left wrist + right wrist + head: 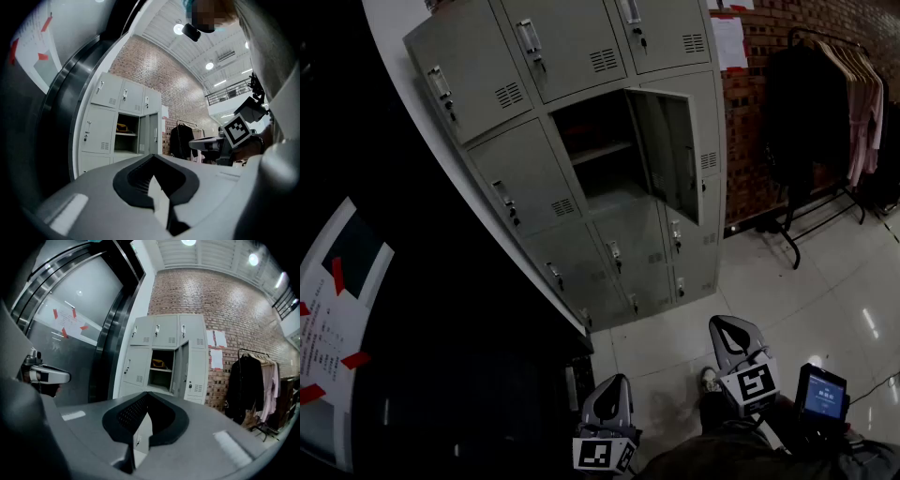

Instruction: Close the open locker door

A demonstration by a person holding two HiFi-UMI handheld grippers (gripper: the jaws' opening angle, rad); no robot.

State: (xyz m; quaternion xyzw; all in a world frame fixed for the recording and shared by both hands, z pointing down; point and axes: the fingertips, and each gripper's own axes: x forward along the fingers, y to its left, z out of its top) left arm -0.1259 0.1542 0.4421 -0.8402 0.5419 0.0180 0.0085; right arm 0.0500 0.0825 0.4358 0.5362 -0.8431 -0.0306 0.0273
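A grey locker bank [534,178] stands ahead against the brick wall. One middle-row locker door [670,150] hangs open to the right of its dark compartment [595,150]. In both gripper views the open door [152,133] [180,371] shows far ahead, with a yellow thing [159,363] on the compartment's shelf. My left gripper [614,382] and right gripper [727,323] are low in the head view, well short of the lockers. The left gripper [152,157] and right gripper [147,394] are both shut and hold nothing.
A clothes rack [825,103] with dark and pale coats stands right of the lockers. Papers [729,42] hang on the brick wall. A dark curved wall with a red-taped notice [328,328] fills the left. A small screen [821,392] glows beside my right gripper. White tile floor [825,272].
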